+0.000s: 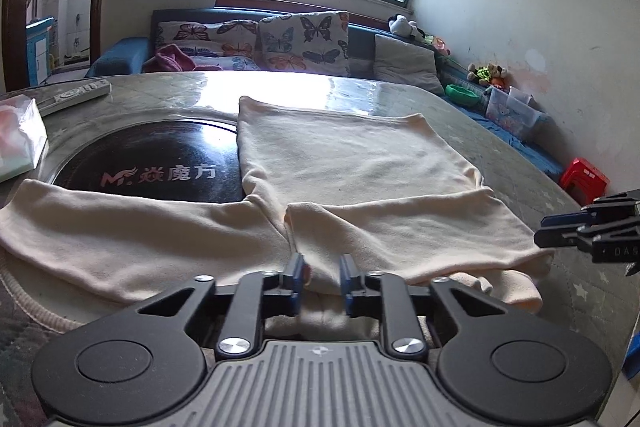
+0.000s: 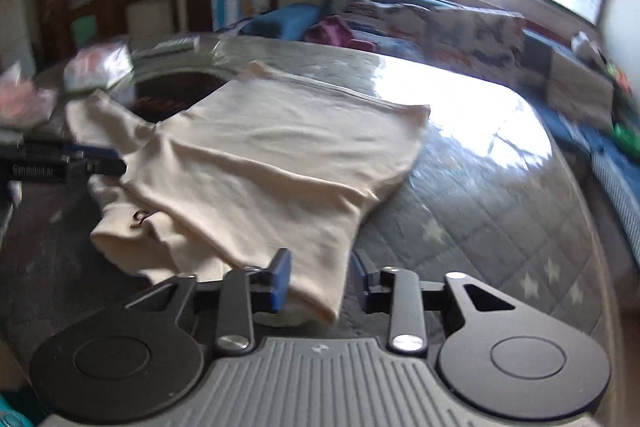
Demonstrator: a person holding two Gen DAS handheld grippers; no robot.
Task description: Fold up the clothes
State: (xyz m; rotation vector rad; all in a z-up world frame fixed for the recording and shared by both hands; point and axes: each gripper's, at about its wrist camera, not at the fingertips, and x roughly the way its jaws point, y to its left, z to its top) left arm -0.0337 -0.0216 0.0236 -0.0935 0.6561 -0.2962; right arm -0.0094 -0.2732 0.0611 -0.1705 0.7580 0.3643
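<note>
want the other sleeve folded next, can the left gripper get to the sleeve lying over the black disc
Probably yes: the left gripper sits at the shirt's near edge, and the sleeve lies flat just beside it with nothing between.

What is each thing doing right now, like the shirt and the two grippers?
Shirt: cream, spread flat on the table, one sleeve folded across it, the other sleeve out to the side.
Left gripper: nearly shut, pinching the shirt's near edge.
Right gripper: open, a shirt corner lying between its fingers.
Table: shiny, glaring in the window light.
Remote: lying flat on the table.
</note>
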